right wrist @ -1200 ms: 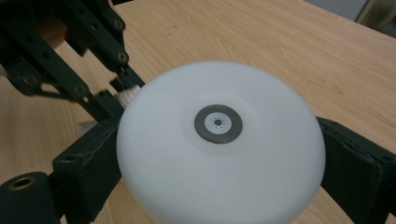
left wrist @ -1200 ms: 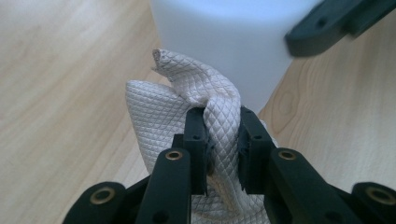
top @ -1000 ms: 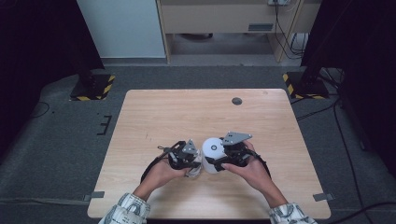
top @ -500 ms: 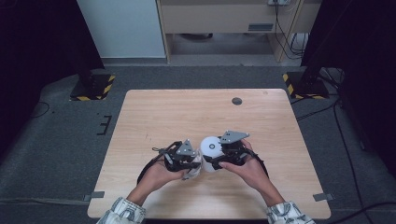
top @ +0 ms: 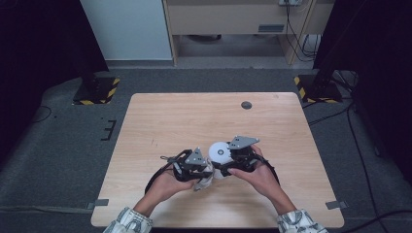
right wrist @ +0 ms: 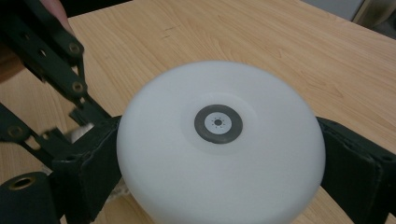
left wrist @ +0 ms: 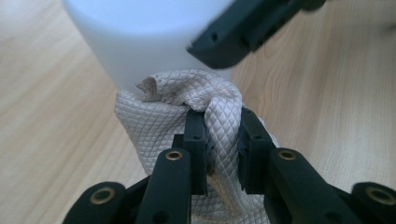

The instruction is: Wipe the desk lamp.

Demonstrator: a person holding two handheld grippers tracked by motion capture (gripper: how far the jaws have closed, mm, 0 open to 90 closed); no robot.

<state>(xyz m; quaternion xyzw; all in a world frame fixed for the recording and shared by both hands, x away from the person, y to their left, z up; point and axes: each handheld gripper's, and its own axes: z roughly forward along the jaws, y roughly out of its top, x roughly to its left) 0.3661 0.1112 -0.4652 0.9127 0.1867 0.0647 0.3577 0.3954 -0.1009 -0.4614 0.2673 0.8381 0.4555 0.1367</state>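
A white round device (top: 218, 151) with a grey ring on its face (right wrist: 218, 123) is held just above the wooden table (top: 170, 116), near the front middle. My right gripper (top: 232, 162) is shut on it, one black pad (right wrist: 93, 163) on each side. My left gripper (left wrist: 217, 135) is shut on a bunched beige quilted cloth (left wrist: 154, 126). The cloth (top: 204, 182) presses against the device's white side (left wrist: 140, 37) from below and the left. In the high view the left gripper (top: 197, 167) sits right beside the right one.
A small dark round disc (top: 246, 105) lies on the table towards the back right. Two black stands with yellow-black striped bases (top: 97, 92) (top: 316, 90) flank the table's far corners. Cables trail from both grippers towards the person's forearms.
The left gripper and its cloth have shifted slightly against the white device. The right gripper has kept still with the device.
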